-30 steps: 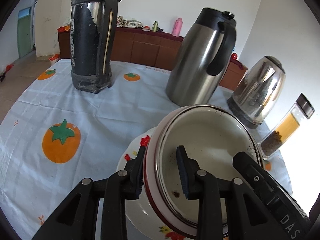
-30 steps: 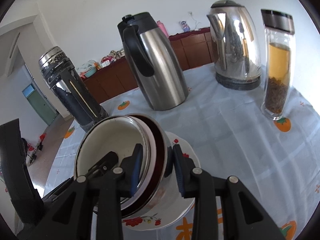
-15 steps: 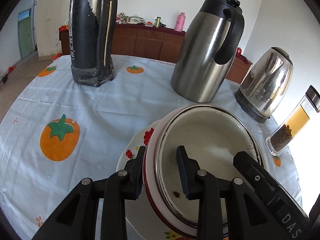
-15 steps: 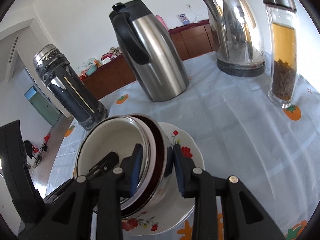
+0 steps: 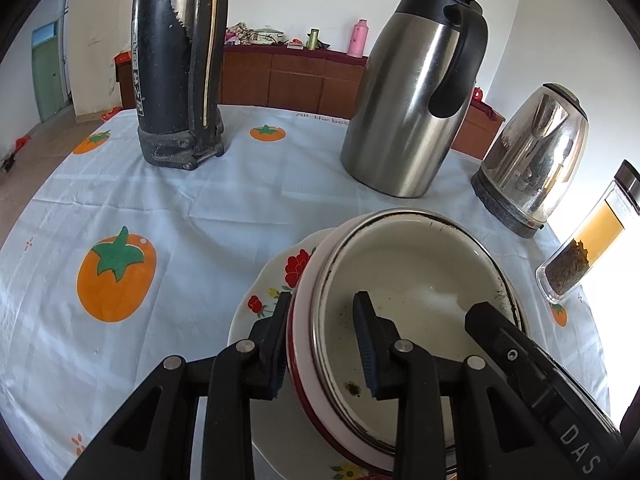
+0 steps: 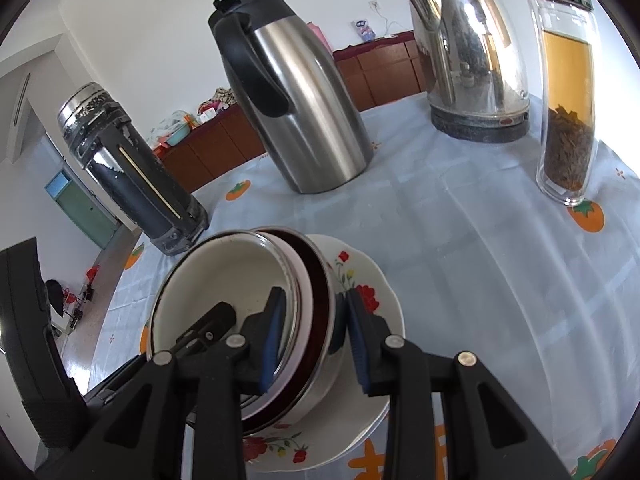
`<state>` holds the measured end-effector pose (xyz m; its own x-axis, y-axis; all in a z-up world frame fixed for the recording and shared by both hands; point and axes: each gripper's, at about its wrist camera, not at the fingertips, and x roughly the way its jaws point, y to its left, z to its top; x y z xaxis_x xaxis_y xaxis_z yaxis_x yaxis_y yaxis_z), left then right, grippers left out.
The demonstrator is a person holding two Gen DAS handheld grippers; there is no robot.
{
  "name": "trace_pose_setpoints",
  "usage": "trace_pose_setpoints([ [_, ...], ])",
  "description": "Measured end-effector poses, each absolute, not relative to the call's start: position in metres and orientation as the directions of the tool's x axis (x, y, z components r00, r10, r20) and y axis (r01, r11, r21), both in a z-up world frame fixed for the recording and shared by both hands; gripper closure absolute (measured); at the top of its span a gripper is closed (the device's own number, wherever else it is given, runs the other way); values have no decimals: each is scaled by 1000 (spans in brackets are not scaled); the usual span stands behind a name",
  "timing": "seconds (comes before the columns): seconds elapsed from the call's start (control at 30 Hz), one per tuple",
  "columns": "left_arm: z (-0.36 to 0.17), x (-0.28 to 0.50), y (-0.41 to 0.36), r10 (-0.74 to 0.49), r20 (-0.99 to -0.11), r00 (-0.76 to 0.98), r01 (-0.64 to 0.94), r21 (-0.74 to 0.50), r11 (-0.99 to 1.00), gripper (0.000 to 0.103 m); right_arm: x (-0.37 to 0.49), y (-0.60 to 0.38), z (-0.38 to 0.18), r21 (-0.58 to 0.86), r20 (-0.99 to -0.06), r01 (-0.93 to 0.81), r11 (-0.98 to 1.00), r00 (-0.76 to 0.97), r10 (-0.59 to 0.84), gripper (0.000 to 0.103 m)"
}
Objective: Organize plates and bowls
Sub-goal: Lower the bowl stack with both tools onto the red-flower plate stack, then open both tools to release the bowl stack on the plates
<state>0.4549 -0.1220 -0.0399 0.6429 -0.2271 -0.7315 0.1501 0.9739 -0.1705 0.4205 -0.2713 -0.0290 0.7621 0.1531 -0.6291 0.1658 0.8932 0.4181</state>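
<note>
Gripping opposite rims, the left gripper (image 5: pixel 322 342) and right gripper (image 6: pixel 314 340) each hold a wall of the white enamel bowl with dark rim (image 5: pixel 412 300) between narrow fingers (image 6: pixel 274 332), likely to steady it. It sits nested in a maroon-banded bowl (image 6: pixel 320 300) on the floral white plate (image 6: pixel 368 280), on the tomato-print clothed worktop (image 5: pixel 180 216)

Glossy enamel bowl (image 5: pixel 416 280), glazed floral plate (image 6: pixel 360 280); brushed steel jug (image 5: pixel 404 108); creased cloth (image 5: pixel 200 208).
</note>
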Motion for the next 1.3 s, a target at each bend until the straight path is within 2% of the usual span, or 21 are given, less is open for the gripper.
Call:
trace_pose_setpoints([
  [0.7,-40,455,-122,-231,-725,649,162,-165,973,70,420,-271,-31,396,-638,165,904,757,141,73],
  [1.0,-40,458,-120,-256,-742,620,169,-192,967,67,416,-271,-31,419,-627,161,894,763,157,70],
  [1.1,-42,458,-120,-241,-749,618,161,-180,970,55,415,-272,-29,420,-620,160,893,770,153,70],
  [1.23,-42,459,-121,-260,-756,600,173,-194,966,51,412,-272,-24,401,-609,167,901,783,126,70],
  [1.3,-40,458,-121,-256,-755,603,174,-189,966,45,410,-273,-21,421,-590,158,893,796,137,70],
])
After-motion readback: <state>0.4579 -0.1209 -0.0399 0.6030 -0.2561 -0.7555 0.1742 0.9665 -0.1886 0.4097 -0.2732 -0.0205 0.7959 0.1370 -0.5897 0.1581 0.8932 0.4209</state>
